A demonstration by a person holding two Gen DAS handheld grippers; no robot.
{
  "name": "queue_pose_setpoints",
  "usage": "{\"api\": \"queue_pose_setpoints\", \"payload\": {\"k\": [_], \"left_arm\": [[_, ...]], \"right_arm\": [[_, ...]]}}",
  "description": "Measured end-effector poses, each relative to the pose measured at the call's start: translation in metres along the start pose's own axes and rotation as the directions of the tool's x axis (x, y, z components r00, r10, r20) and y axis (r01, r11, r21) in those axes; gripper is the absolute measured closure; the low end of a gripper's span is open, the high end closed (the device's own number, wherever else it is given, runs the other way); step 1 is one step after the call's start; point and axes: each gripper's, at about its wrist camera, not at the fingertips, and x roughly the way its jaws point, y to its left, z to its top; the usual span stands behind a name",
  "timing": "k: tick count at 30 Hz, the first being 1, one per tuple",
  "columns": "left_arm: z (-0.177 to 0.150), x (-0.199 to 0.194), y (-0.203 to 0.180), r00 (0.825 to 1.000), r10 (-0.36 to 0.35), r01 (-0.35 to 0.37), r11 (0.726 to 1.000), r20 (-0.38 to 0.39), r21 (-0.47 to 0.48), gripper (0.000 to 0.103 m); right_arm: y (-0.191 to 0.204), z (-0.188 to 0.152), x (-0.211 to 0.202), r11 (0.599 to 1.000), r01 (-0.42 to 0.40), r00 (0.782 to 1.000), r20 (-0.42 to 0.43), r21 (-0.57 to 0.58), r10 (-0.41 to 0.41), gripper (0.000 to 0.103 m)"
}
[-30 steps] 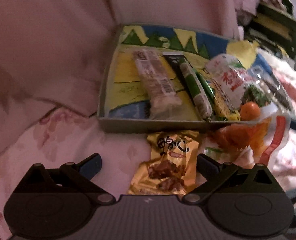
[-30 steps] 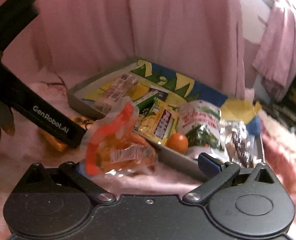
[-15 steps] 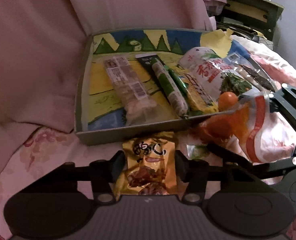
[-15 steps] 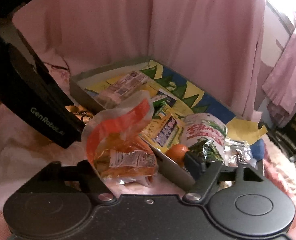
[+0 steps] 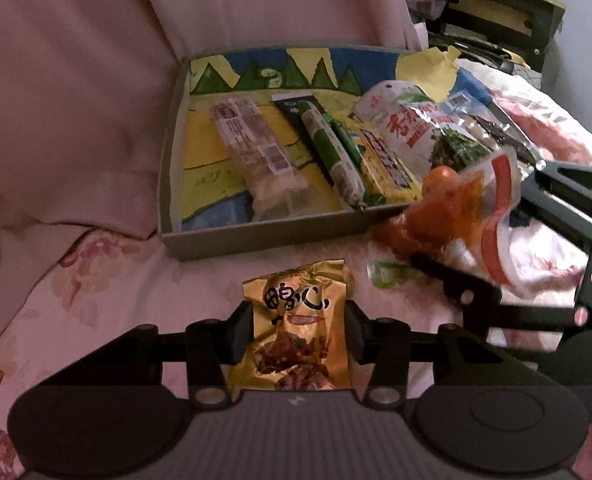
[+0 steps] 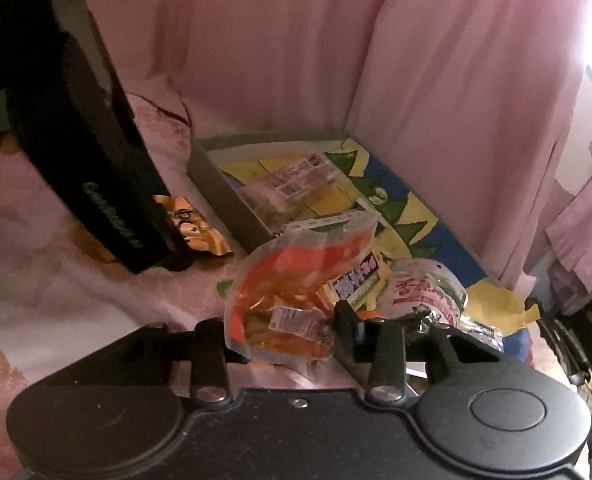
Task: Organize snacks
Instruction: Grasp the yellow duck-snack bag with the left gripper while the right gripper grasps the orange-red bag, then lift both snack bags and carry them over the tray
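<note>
A gold snack packet [image 5: 300,320] lies on the floral bedding in front of the tray. My left gripper [image 5: 298,332] has its jaws closing, and both pads press the packet's sides. An orange and clear snack bag [image 6: 291,292] sits between the fingers of my right gripper [image 6: 283,336]. Its jaws are closing too, and the pads pinch the bag's lower part. In the left wrist view the same orange bag [image 5: 468,208] stands up by the tray's right front corner. The grey tray [image 5: 255,236] with a painted inside lies just beyond both grippers.
The tray holds a clear long packet [image 5: 251,140], a green stick [image 5: 332,148], a yellow packet [image 5: 384,160], a white and green bag [image 5: 416,124] and a small orange ball [image 5: 440,176]. Pink cloth [image 5: 255,0] hangs behind. Dark green furniture [image 5: 504,12] stands at the far right.
Both grippers went from wide open to closed in on their packets. The right gripper rolled and tipped the orange bag upright. It has come into the left wrist view at the right.
</note>
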Motion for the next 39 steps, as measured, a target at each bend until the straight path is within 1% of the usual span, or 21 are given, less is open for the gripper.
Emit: {"api": "queue_pose_setpoints", "payload": {"k": [3,10,12,16,17,22,24,27,30,32,35,39], "left_arm": [[-0.003,-0.006,0.000,1.000,-0.003,0.003,1.000,-0.017,-0.001,0.053],[-0.016,-0.023,0.001,0.997,-0.045,0.044,0.999,-0.065,-0.010,0.053],[-0.020,-0.029,-0.001,0.995,-0.049,0.049,0.999,-0.084,0.001,0.053],[-0.031,-0.042,-0.003,0.988,-0.096,0.093,0.995,-0.123,-0.028,0.054],[-0.034,-0.045,-0.005,0.987,-0.099,0.096,0.995,-0.128,-0.030,0.054],[-0.052,-0.063,-0.017,0.978,-0.115,0.119,0.993,-0.175,0.011,0.053],[-0.058,-0.068,-0.023,0.976,-0.114,0.123,0.992,-0.184,0.033,0.053],[-0.063,-0.072,-0.031,0.975,-0.095,0.109,0.992,-0.200,0.060,0.051],[-0.062,-0.073,-0.036,0.972,-0.079,0.100,0.991,-0.220,0.086,0.050],[-0.063,-0.071,-0.036,0.968,-0.077,0.099,0.991,-0.238,0.085,0.050],[-0.065,-0.071,-0.037,0.968,-0.074,0.097,0.991,-0.240,0.087,0.052],[-0.063,-0.075,-0.034,0.965,-0.091,0.105,0.993,-0.245,0.045,0.055]], "right_arm": [[-0.005,0.001,-0.005,1.000,-0.012,1.000,-0.003,0.015,0.012,0.063],[-0.003,-0.005,-0.033,1.000,-0.025,1.000,0.016,0.000,0.025,0.063],[-0.002,-0.008,-0.042,0.999,-0.044,0.999,0.014,-0.003,0.044,0.063],[-0.001,-0.010,-0.062,0.996,-0.088,0.996,-0.002,0.014,0.088,0.063],[-0.001,-0.010,-0.067,0.995,-0.098,0.995,-0.005,0.020,0.098,0.063],[0.006,-0.015,-0.094,0.990,-0.143,0.990,-0.008,0.008,0.143,0.063],[0.009,-0.016,-0.101,0.987,-0.160,0.987,-0.015,-0.003,0.160,0.063],[0.015,-0.017,-0.110,0.984,-0.180,0.983,-0.023,-0.014,0.180,0.063],[0.019,-0.018,-0.116,0.980,-0.195,0.981,-0.030,-0.026,0.194,0.063],[0.021,-0.019,-0.120,0.978,-0.203,0.979,-0.034,-0.037,0.202,0.063],[0.022,-0.019,-0.123,0.976,-0.214,0.976,-0.047,-0.035,0.212,0.063],[0.022,-0.020,-0.125,0.977,-0.213,0.976,-0.060,-0.022,0.211,0.063]]}}
